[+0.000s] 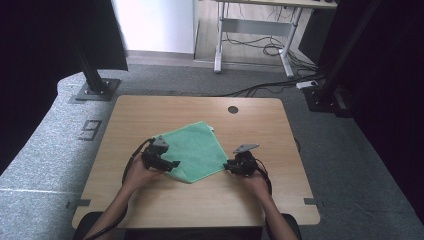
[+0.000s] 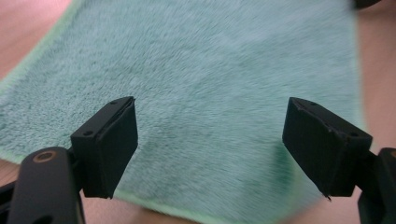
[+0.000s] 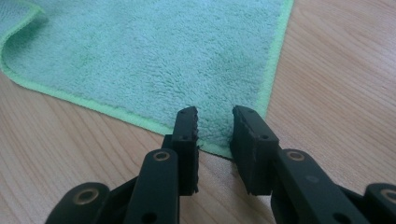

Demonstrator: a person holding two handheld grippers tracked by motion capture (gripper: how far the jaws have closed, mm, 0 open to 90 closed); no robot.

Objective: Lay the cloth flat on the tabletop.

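So there's a fluffy green microfibre cloth (image 1: 200, 150) lying flat-ish, diamond-wise, in the middle of a light wood-grain table (image 1: 150, 200), with a brighter stitched hem round the edge. Left gripper (image 2: 210, 140) hangs over the pile with its blocky black jaws wide apart. Right gripper (image 3: 215, 126) sits at the cloth's near corner, jaws almost together with a narrow gap, straddling the hem
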